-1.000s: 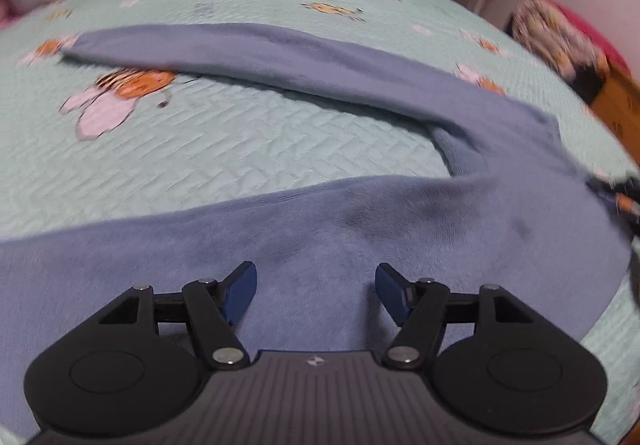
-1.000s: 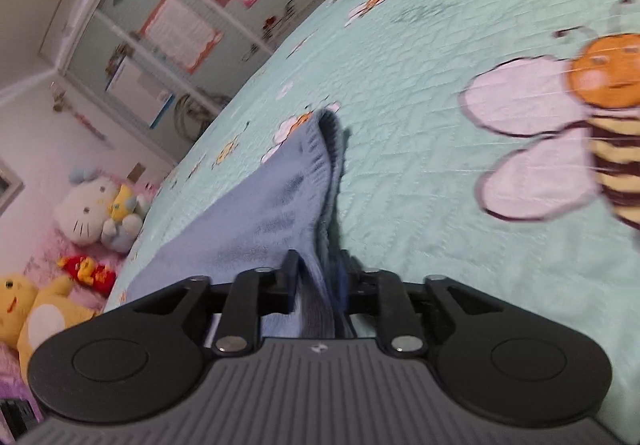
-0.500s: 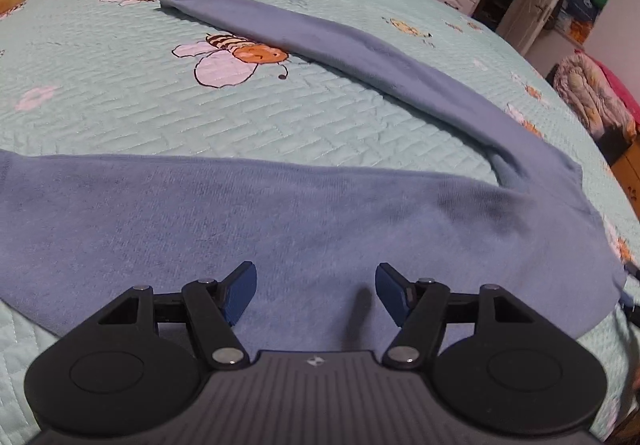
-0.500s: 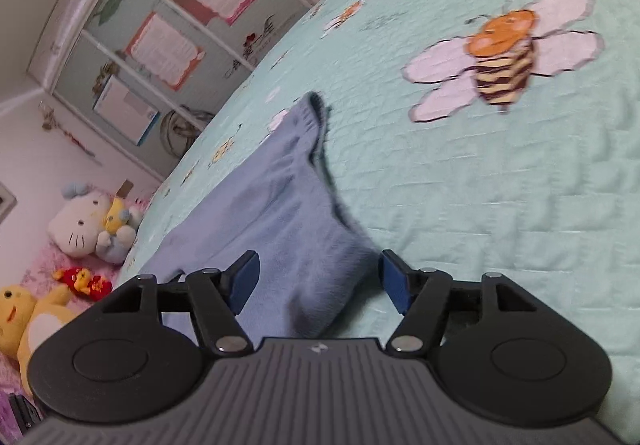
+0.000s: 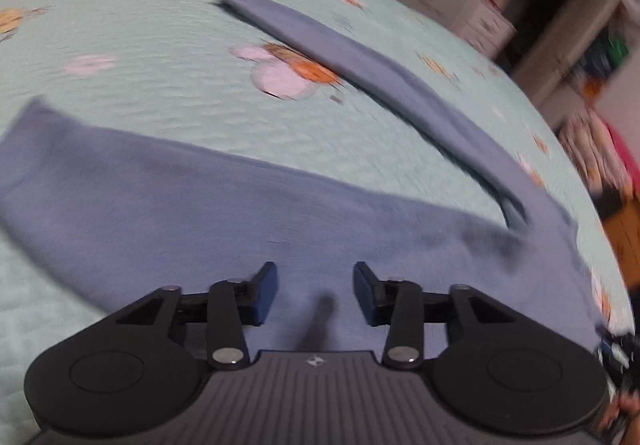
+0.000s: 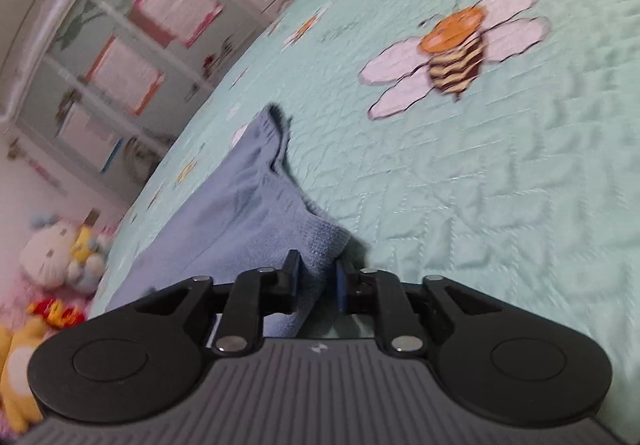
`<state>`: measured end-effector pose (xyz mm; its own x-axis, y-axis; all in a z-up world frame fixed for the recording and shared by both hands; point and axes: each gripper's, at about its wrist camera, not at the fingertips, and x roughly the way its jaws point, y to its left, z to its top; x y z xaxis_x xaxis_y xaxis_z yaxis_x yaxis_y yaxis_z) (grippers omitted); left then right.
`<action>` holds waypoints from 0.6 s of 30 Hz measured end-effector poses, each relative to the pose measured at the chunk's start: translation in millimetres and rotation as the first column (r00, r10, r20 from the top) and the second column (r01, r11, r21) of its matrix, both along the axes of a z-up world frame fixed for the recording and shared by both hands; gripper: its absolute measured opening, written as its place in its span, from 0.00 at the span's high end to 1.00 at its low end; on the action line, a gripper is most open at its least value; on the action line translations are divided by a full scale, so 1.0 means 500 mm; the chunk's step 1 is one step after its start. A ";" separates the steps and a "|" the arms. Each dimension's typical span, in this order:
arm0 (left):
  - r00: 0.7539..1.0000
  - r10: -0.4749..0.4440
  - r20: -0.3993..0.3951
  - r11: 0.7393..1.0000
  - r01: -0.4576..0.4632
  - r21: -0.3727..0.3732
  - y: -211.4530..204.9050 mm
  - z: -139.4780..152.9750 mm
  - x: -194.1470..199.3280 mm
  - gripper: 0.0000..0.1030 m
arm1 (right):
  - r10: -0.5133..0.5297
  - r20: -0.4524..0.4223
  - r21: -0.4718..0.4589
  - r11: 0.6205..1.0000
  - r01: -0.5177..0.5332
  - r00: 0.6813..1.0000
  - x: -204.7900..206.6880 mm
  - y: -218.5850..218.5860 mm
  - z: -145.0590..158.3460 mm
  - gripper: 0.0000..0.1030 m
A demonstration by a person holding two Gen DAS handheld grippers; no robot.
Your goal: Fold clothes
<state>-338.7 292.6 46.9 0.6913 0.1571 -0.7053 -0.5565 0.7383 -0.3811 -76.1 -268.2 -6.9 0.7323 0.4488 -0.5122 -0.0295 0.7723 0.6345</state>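
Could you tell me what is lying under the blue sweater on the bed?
The blue sweater lies flat on a mint quilted bedspread printed with bees; its sleeve overlaps one bee print. Whatever lies beneath the sweater's body is covered and cannot be seen.

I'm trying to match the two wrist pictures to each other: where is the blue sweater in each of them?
Left wrist: the blue sweater spreads across the lower half, one sleeve running up toward the top left.
Right wrist: the blue sweater fills the lower left, its ribbed edge between the right gripper fingers.
Shared landmark: the mint quilt with bee prints.
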 end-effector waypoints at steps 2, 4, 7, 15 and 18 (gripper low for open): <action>0.998 0.056 0.013 0.998 -0.056 0.015 0.019 0.007 -0.037 0.53 | -0.042 0.060 -0.111 0.993 0.049 0.997 -0.036 0.028 0.029 0.75; 0.990 0.137 0.040 0.990 -0.137 0.011 0.047 0.013 -0.077 0.53 | 0.016 0.158 -0.241 0.970 0.023 0.987 -0.076 0.088 0.059 0.71; 0.958 0.274 0.086 0.961 -0.275 -0.003 0.099 0.025 -0.137 0.50 | 0.208 0.200 -0.289 0.946 -0.146 0.957 -0.110 0.183 0.074 0.63; 0.838 0.541 0.067 0.840 -0.542 -0.011 0.227 0.012 -0.222 0.43 | 0.439 0.075 -0.111 0.896 -0.430 0.895 -0.122 0.345 0.026 0.60; 0.825 0.564 0.032 0.826 -0.563 -0.039 0.246 -0.012 -0.224 0.42 | 0.481 0.076 -0.118 0.874 -0.471 0.874 -0.140 0.377 0.027 0.48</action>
<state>-450.5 415.4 41.1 0.5163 0.5095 -0.6884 -0.8562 0.2901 -0.4274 -146.3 -79.7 6.8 0.4916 0.7097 -0.5046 -0.4677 0.7039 0.5345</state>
